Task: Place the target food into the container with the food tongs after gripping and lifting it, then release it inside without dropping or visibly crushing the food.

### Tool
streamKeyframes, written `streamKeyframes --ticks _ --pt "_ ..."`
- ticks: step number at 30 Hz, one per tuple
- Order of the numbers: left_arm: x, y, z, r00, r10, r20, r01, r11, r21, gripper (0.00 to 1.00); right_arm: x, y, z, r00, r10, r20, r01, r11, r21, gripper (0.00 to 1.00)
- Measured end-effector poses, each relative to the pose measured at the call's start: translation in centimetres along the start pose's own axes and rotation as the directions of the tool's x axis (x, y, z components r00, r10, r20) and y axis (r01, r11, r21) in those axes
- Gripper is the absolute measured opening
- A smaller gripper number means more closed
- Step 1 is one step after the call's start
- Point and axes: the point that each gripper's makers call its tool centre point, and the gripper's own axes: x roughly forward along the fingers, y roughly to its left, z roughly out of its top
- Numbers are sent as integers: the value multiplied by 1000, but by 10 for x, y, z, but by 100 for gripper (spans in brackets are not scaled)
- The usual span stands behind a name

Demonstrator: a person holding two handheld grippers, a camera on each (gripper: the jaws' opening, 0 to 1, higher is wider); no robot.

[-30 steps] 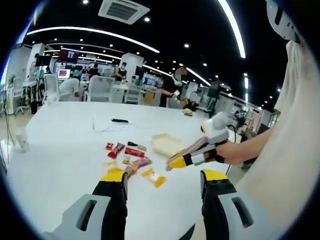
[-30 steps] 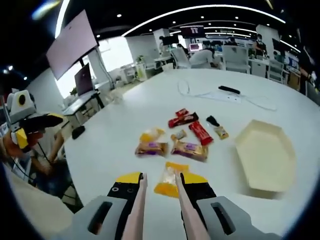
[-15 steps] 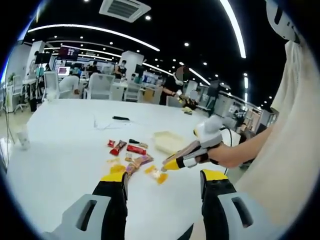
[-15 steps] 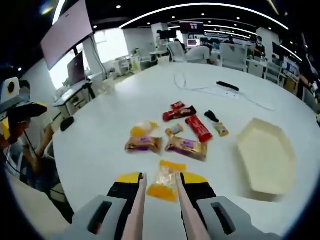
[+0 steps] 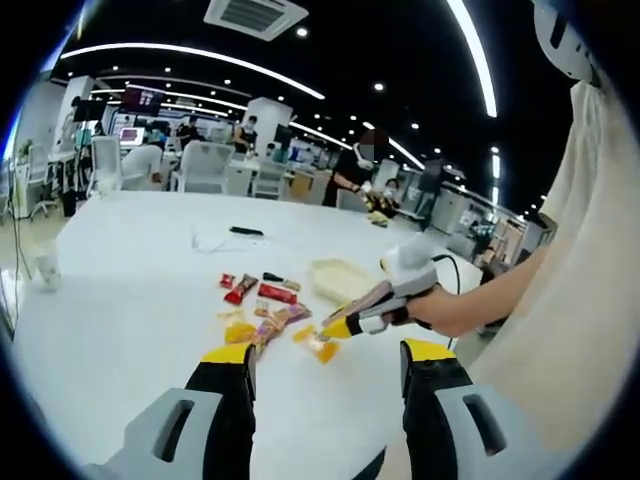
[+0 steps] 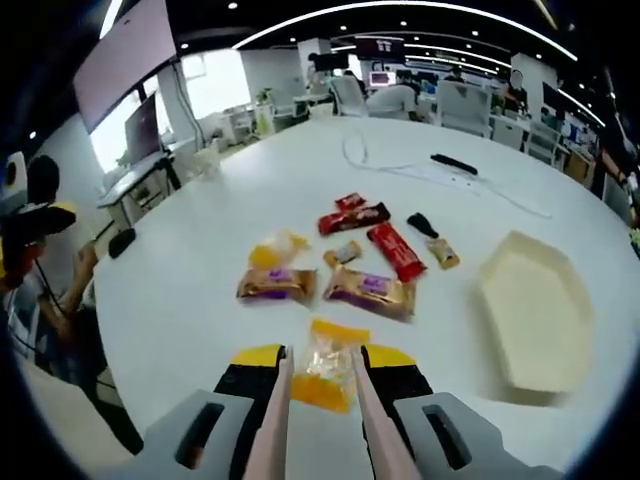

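Two tong arms (image 6: 318, 420) run along the right gripper (image 6: 318, 372), and the orange pack (image 6: 324, 365) sits right between their tips now, flat on the white table (image 6: 180, 300). A second ago it lay a bit further ahead of the tips, so the gripper has crept in over it. Jaws look narrowed around the tongs, but I can't tell if the tips are actually pinching the pack yet.

Just past it are two gold packs (image 6: 368, 290), then red bars (image 6: 397, 250) and small candies, with the cream tray (image 6: 535, 310) off to the right and ahead.

Left gripper view gives the side angle: the person's hand (image 5: 440, 308) reaches in from the right, holding the right gripper tilted down so its yellow tip is right at the orange pack. It was higher a second ago.

Left gripper (image 5: 327, 358) just hangs over the table edge, jaws spread wide, nothing between them.
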Motion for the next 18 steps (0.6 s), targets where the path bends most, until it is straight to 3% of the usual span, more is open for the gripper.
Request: streamKeyframes --ticks 8,15,18 --pt "-1 3 0 1000 7 1 -7 1000 -8 58 10 -5 -9 999 -34 -40 34 999 -1 29" --pt "-5 8 -1 1000 14 -2 -14 1000 -18 58 18 2 -11 998 -23 -53 24 1000 13 29" --pt "-7 11 -1 1000 17 2 -17 1000 -24 57 21 4 -12 998 -28 -63 27 999 -19 29"
